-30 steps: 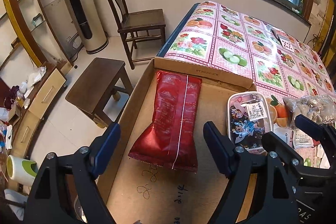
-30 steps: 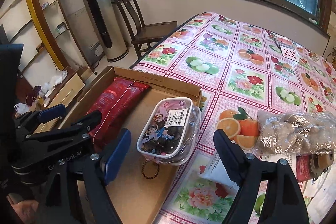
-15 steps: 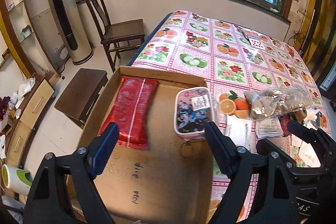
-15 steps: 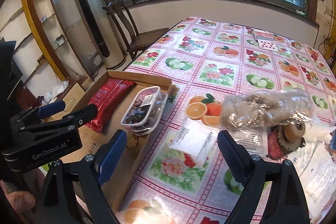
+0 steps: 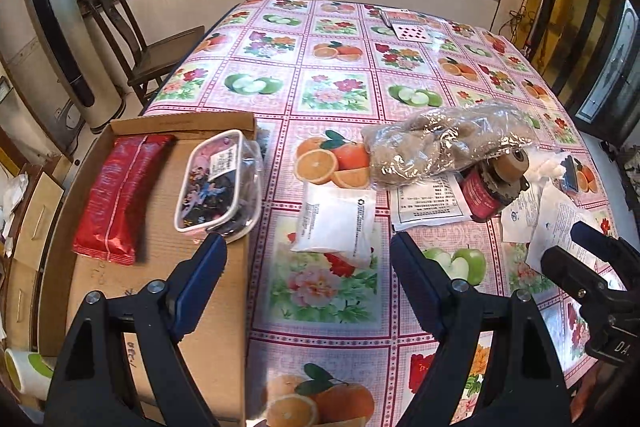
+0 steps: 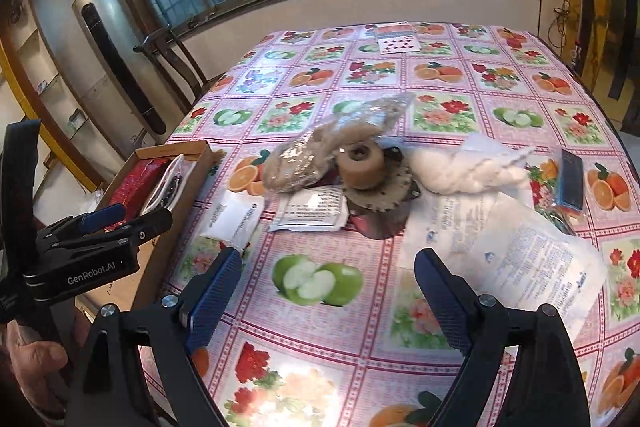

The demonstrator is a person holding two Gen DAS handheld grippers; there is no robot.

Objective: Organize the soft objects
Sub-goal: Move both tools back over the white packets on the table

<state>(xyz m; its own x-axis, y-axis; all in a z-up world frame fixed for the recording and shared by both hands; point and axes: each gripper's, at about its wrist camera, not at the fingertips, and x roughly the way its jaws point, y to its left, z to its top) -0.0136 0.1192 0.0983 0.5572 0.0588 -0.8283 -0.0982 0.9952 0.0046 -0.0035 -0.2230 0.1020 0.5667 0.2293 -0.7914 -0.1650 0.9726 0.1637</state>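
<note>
"GenRobot.AI" is read on the left gripper (image 6: 120, 219), held by a hand (image 6: 28, 355); its fingers (image 5: 200, 279) are spread wide and empty above the counter (image 5: 332, 311). The right gripper (image 6: 328, 291) is likewise open. Since the earlier frames both have been drawn back from the box (image 5: 216, 311). Inside it lie a red pack (image 5: 116, 195) and a pouch (image 5: 216, 183); right of it, a white sachet (image 5: 336, 223), then a bagged brown bundle (image 5: 440, 143).

Pouch (image 5: 218, 187) in box (image 5: 184, 125), right of packet (image 5: 116, 195); sachet (image 5: 334, 223) on table (image 5: 340, 87).
</note>
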